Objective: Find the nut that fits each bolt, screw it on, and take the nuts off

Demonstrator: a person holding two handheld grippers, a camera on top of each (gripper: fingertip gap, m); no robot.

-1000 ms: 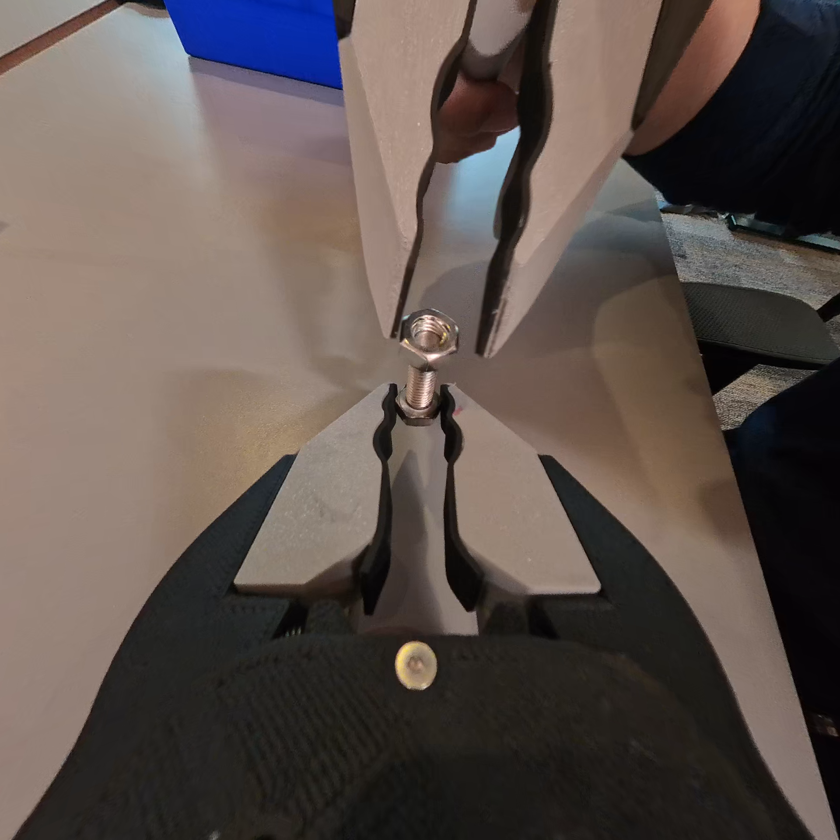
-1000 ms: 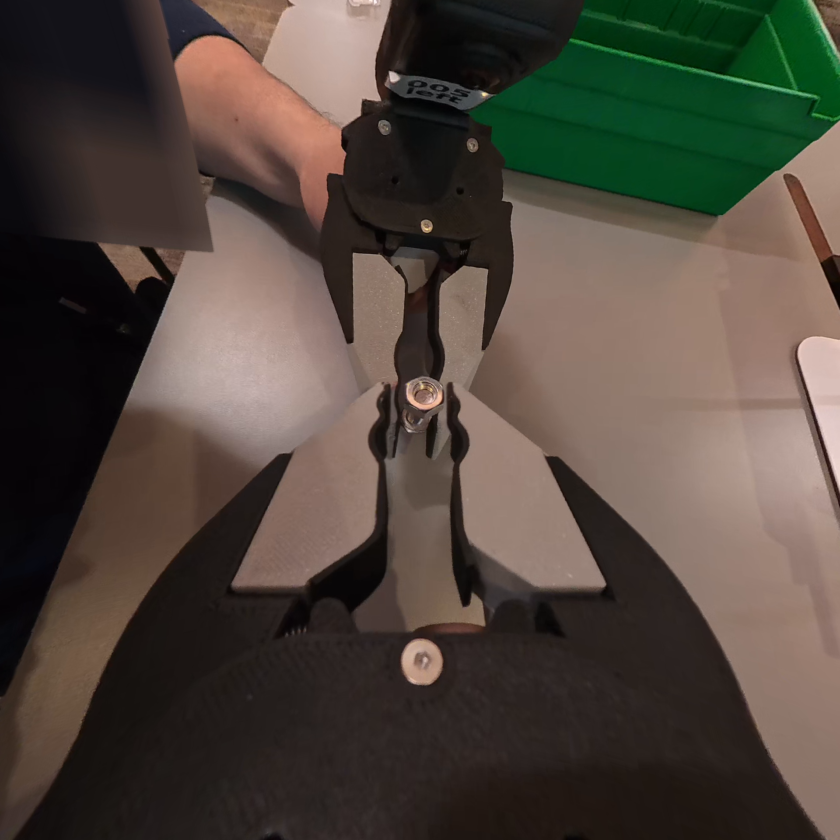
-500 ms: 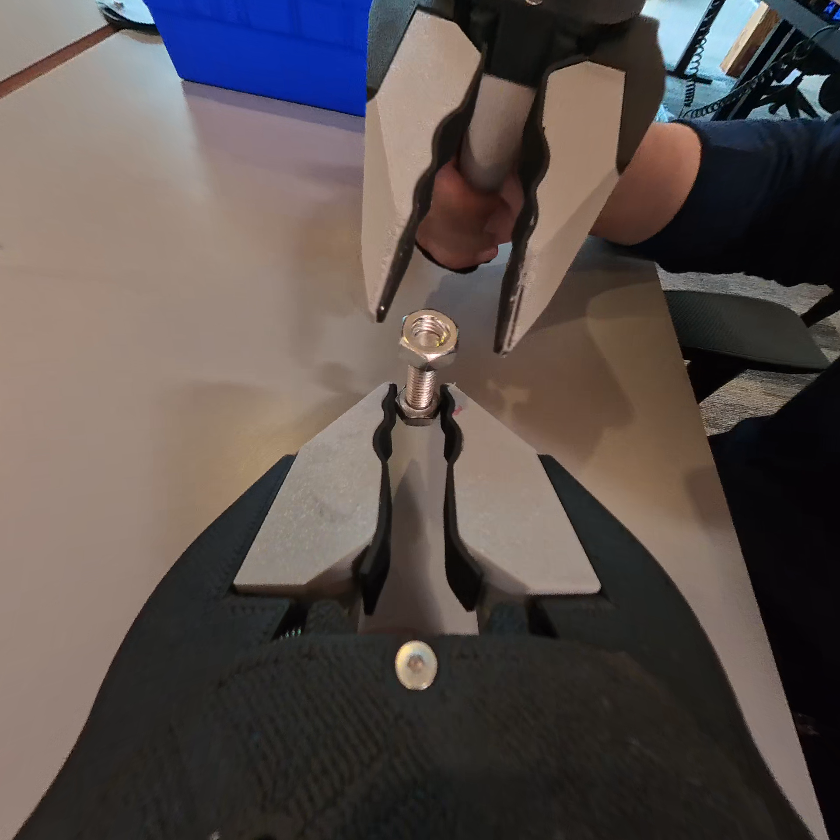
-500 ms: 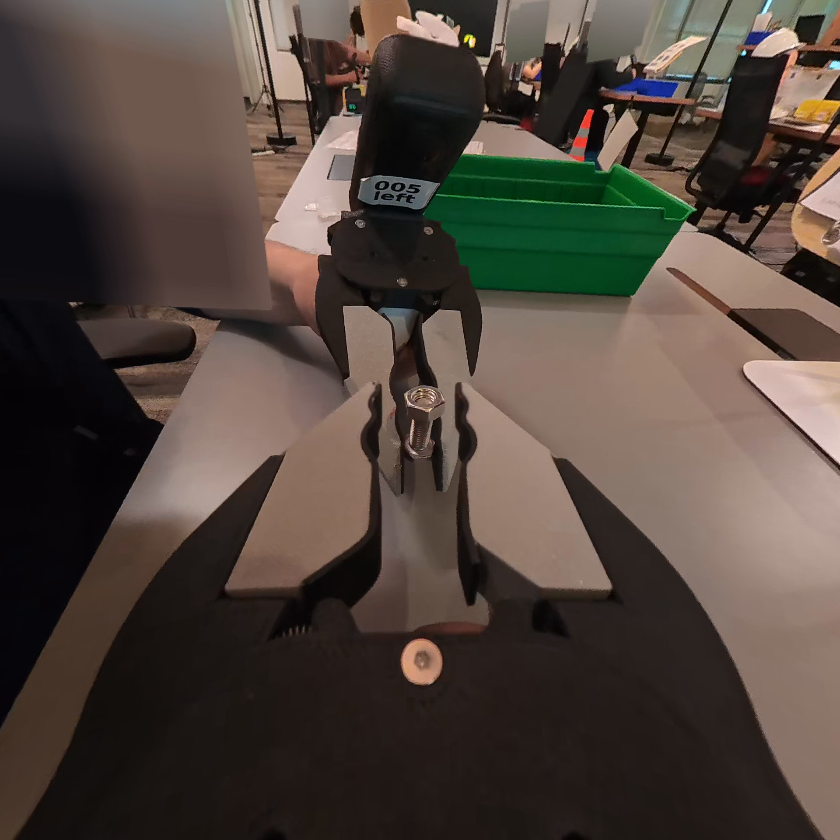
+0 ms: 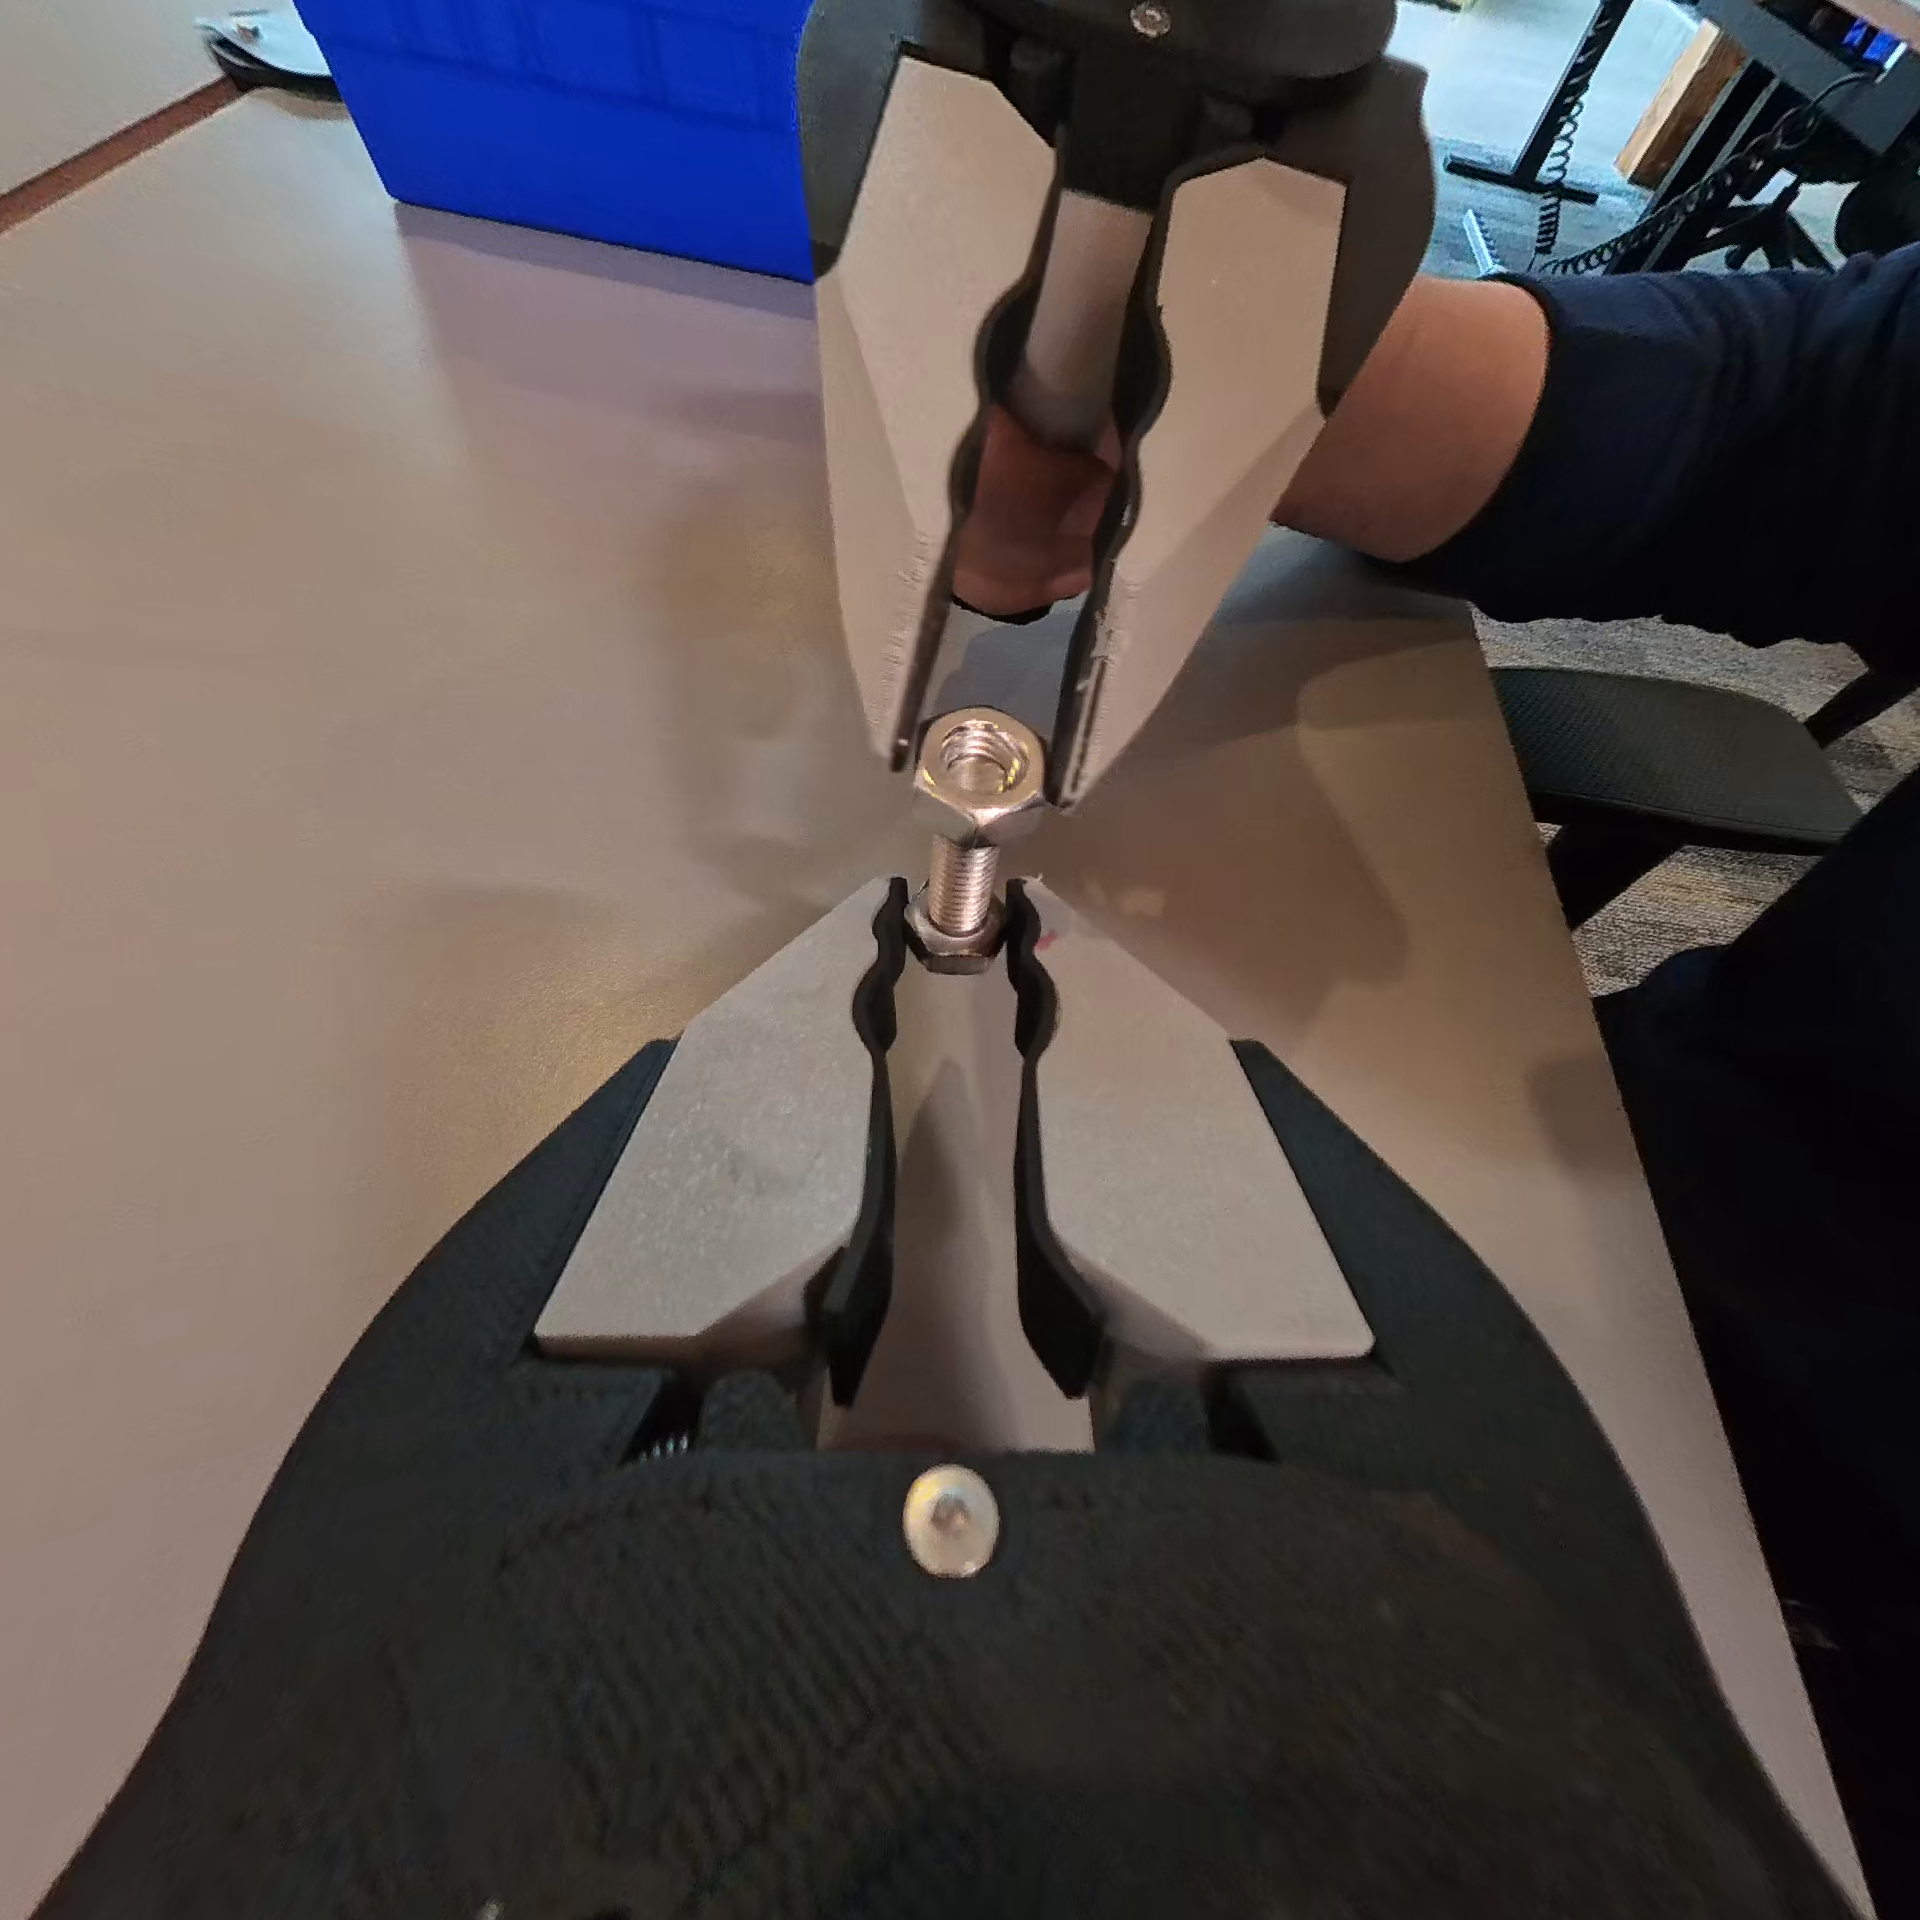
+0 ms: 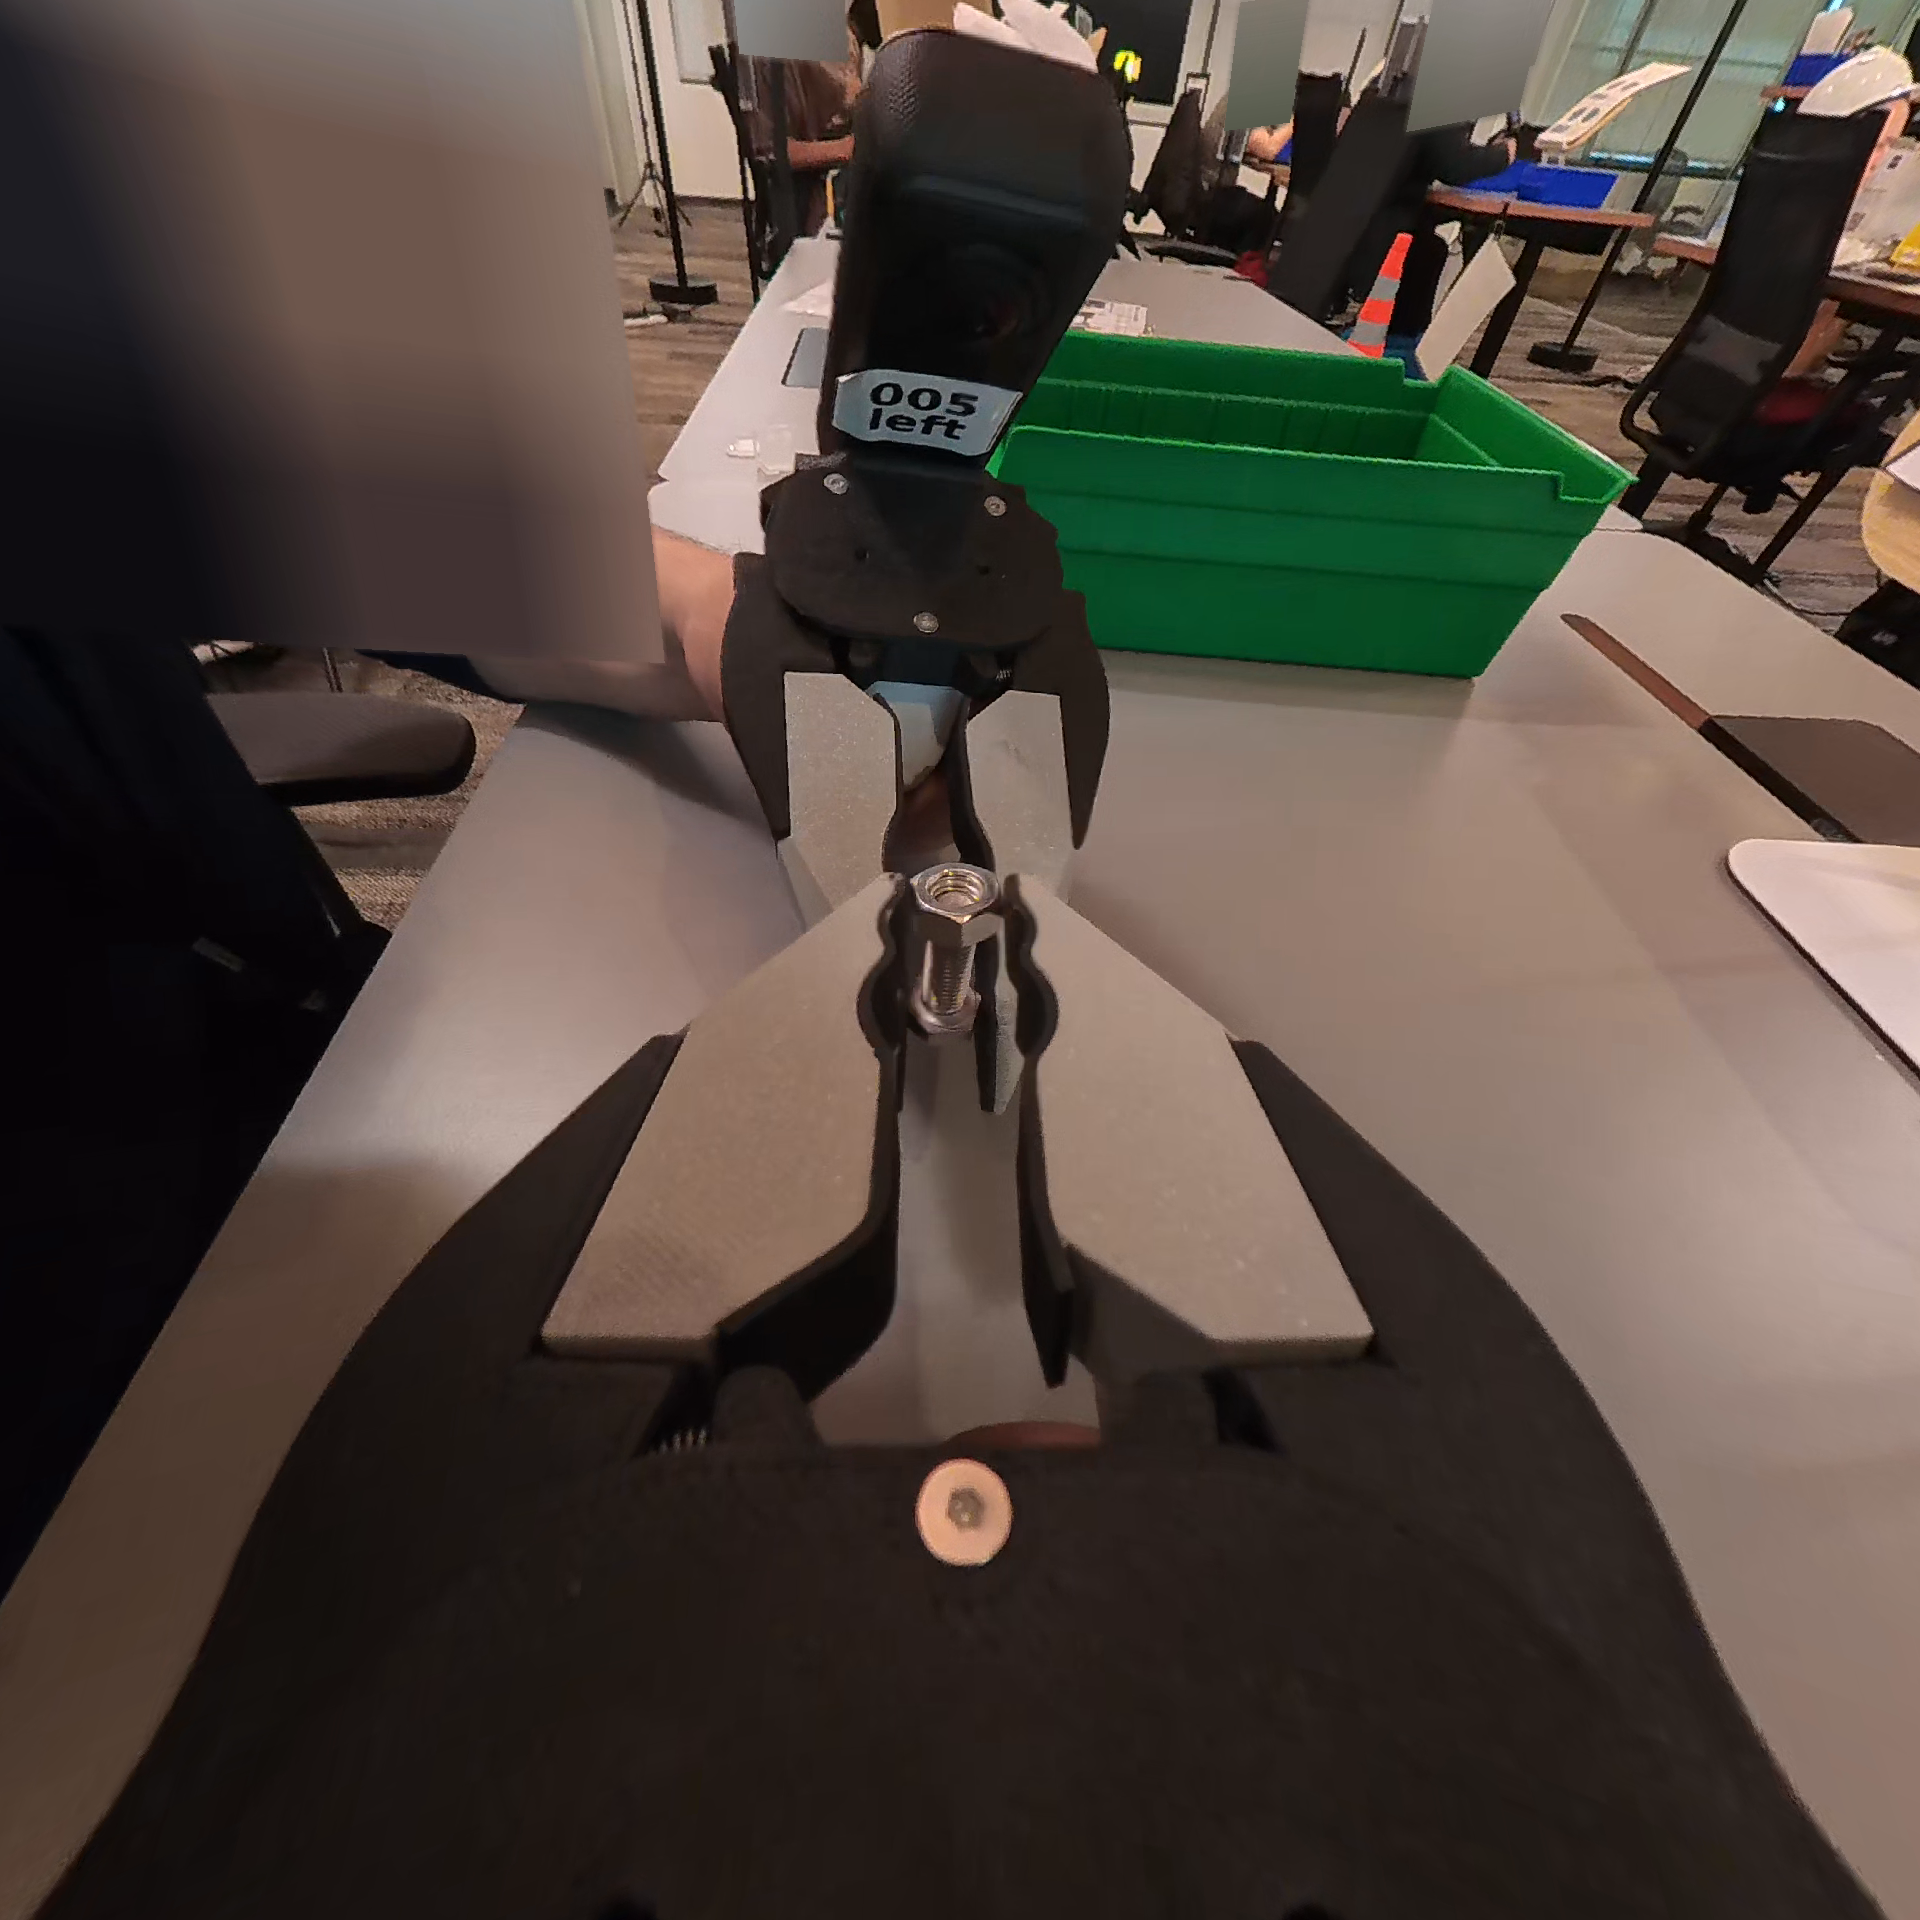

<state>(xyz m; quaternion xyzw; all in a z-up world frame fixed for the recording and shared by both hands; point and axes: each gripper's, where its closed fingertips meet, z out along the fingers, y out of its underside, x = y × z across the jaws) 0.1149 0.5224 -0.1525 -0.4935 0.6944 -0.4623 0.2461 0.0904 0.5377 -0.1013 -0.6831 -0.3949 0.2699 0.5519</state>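
Observation:
A steel bolt (image 5: 954, 878) stands upright above the grey table (image 5: 312, 623). My left gripper (image 5: 954, 904) is shut on the bolt's hex head (image 5: 951, 940), with both pads pressing on it. A steel hex nut (image 5: 980, 774) sits on the top end of the threads. My right gripper (image 5: 982, 774) reaches in from the far side and both its fingertips (image 5: 902, 743) press on the nut's flats. In the right wrist view the nut (image 6: 954, 906) sits between my right gripper's (image 6: 956, 902) tips, with the bolt (image 6: 943, 982) and left gripper (image 6: 945, 1034) below.
A blue bin (image 5: 582, 114) stands at the table's far end in the left wrist view. A green bin (image 6: 1299, 520) stands behind the left gripper in the right wrist view. A white board (image 6: 1849, 935) and a dark flat piece (image 6: 1829, 769) lie at the right. A person's forearm (image 5: 1507, 416) is at the table's edge. The left gripper's tips are roughly 5 centimeters from the right gripper's.
My right gripper stood wider around the nut half a second ago and has now come together on it. My left gripper keeps its hold on the bolt head.

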